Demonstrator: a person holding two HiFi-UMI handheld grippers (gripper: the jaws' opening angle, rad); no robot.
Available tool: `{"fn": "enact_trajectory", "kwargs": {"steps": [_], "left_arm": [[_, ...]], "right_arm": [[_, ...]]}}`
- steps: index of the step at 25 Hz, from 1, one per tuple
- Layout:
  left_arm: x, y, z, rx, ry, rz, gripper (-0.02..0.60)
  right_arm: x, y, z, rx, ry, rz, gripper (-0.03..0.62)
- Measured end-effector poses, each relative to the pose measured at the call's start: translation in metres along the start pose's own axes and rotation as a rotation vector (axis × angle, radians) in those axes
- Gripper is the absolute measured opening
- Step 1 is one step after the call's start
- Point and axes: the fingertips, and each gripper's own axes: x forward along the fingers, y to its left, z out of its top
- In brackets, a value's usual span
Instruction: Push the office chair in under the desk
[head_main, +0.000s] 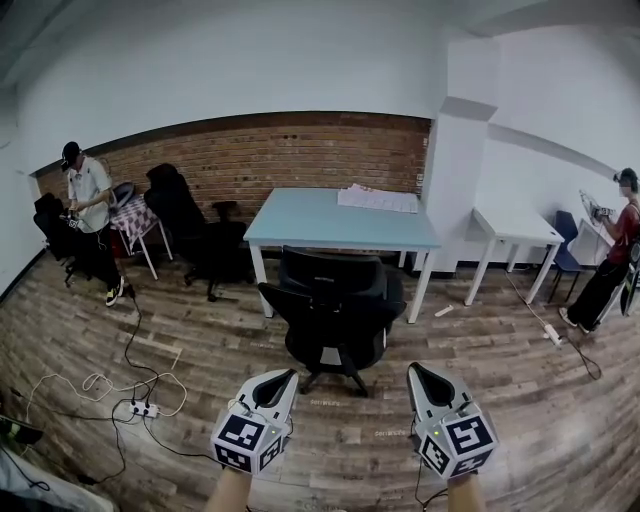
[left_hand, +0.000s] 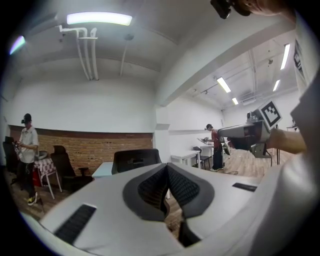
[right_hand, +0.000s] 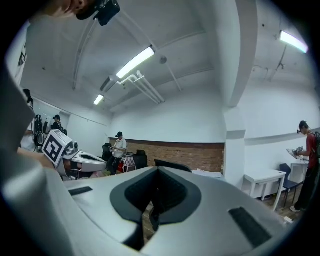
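Approach step. Office chair (head_main: 335, 300) just in front of blue worktop (head_main: 310, 222), backrest twd person, not yet tucked under. Left claw (head_main: 284, 380) & right claw (head_main: 421, 373) both closed, empty, short of chair. Next, prob.: reach backrest, push fwd.

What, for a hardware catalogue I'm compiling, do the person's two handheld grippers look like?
They match. The left gripper and right gripper have smooth light-grey shells that taper to a point and are lined inside with black ribbed pads. Each carries a cube with black-and-white square markers at its rear. No sleeves show on the forearms.
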Motion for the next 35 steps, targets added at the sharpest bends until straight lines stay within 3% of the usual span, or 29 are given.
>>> {"fn": "enact_trajectory", "kwargs": {"steps": [6, 16, 35], "left_arm": [[0.003, -0.015, -0.007, -0.029, 0.018, 0.016, 0.008], [0.006, 0.006, -0.025, -0.027, 0.041, 0.059, 0.009], [0.170, 0.161, -0.049, -0.066, 0.042, 0.049, 0.009]], "right_arm": [[-0.005, -0.018, -0.009, 0.057, -0.014, 0.062, 0.008], [0.018, -0.019, -0.036, 0.084, 0.030, 0.055, 0.009], [0.202, -0.095, -0.047, 0.071, 0.056, -0.044, 0.028]]}}
